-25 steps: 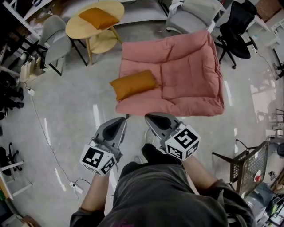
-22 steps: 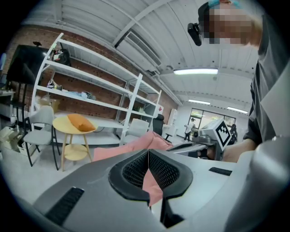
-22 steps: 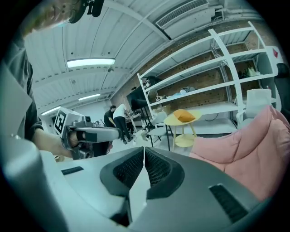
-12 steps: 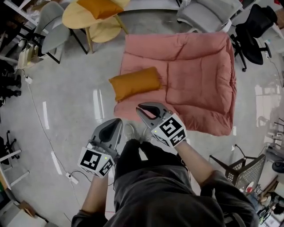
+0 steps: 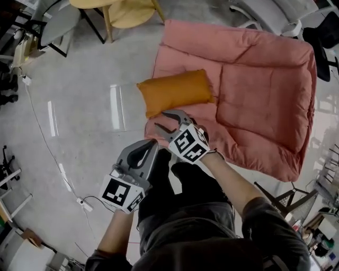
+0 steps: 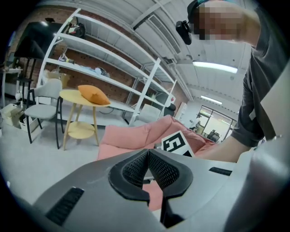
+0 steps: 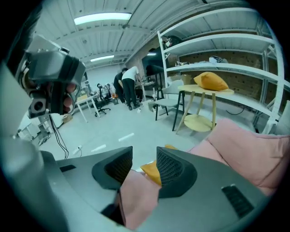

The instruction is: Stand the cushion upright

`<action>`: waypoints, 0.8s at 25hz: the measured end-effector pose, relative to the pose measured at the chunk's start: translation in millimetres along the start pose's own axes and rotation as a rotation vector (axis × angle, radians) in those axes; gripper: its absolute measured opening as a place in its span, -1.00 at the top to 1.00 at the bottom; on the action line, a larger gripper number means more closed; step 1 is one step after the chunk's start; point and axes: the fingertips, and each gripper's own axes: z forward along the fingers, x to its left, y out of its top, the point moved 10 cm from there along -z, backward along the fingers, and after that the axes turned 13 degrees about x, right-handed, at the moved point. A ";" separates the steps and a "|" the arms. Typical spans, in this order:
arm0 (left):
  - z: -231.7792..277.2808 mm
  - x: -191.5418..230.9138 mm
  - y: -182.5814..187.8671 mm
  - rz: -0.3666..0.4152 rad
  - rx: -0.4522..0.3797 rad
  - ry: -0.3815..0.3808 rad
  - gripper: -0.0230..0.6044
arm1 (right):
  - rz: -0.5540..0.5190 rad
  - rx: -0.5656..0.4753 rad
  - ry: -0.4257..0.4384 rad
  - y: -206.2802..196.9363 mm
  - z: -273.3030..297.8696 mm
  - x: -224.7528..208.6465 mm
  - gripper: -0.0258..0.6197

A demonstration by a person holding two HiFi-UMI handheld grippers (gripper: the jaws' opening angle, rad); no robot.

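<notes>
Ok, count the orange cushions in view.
2. The first cushion lies flat on the pink lounger's near-left corner; the second cushion sits on the round table. More may be hidden.

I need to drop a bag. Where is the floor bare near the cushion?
Bare floor lies left of the cushion and sofa, this side of the grey chair and table. An office chair crowds the sofa's right.
</notes>
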 end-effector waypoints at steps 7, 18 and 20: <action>49.1 78.0 -36.0 -0.075 0.014 0.002 0.89 | -0.140 0.119 0.018 -10.7 100.8 -18.5 0.39; 77.3 117.0 -62.3 -0.217 0.001 0.009 0.89 | -0.538 0.403 -0.059 -30.8 170.5 -20.4 0.30; 78.4 120.3 -67.4 -0.227 0.005 0.013 0.89 | -0.565 0.442 -0.070 -35.6 180.8 -18.9 0.30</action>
